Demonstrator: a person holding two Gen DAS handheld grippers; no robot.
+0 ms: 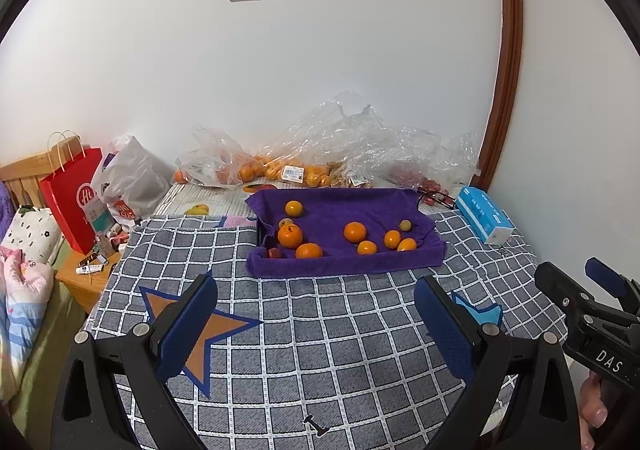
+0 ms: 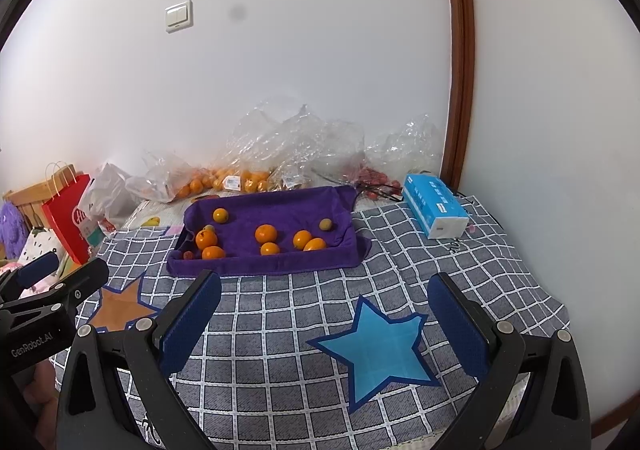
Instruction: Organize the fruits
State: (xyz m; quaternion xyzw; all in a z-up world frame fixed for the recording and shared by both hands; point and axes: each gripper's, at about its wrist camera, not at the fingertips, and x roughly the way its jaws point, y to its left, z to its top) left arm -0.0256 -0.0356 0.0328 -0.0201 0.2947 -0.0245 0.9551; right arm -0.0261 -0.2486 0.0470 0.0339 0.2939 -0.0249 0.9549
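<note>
A tray lined with a purple towel (image 1: 360, 262) (image 2: 248, 268) sits at the far side of the checked cloth. Several oranges lie in it, among them a large one (image 1: 290, 235) (image 2: 206, 239) at the left and one in the middle (image 1: 355, 231) (image 2: 266, 233). A small greenish fruit (image 1: 405, 225) (image 2: 325, 225) lies toward the right and a small red fruit (image 1: 274, 252) (image 2: 188, 255) at the front left corner. My left gripper (image 1: 316, 326) is open over the cloth, well short of the tray. My right gripper (image 2: 324, 326) is open too, holding nothing.
Clear plastic bags (image 1: 352, 138) with more oranges (image 2: 240, 180) and red fruit (image 2: 374, 178) lie against the wall. A blue tissue box (image 1: 484, 216) (image 2: 434, 206) stands at the right. A red paper bag (image 1: 74, 198) and a nightstand are at the left. Orange (image 1: 204, 334) and blue (image 2: 376, 350) stars mark the cloth.
</note>
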